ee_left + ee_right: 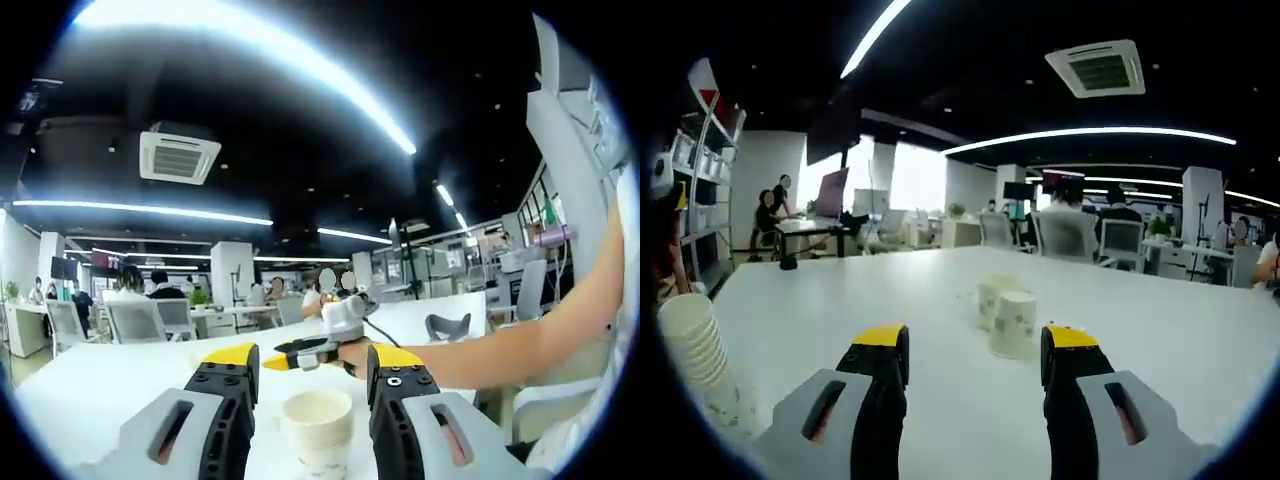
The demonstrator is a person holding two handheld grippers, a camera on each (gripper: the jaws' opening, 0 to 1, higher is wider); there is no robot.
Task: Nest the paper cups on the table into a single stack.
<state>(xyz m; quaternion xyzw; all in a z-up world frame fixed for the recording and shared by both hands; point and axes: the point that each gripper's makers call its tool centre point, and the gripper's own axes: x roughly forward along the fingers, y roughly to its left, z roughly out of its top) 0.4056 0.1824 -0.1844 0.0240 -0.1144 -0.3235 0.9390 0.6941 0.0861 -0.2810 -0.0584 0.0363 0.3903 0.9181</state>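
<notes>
Paper-thin, light and easily crushed, the upright white patterned paper cup (318,426) between the spread left tool (312,378) wants gentle mid-wall pinching, while the right tool (974,350), also spread, faces two upside-down white paper cups (1004,311) on the white counter (1160,330).

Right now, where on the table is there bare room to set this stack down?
The table is bare right of the two upside-down cups and between them and the tall stack at left. It is crowded around the two cups themselves.
</notes>
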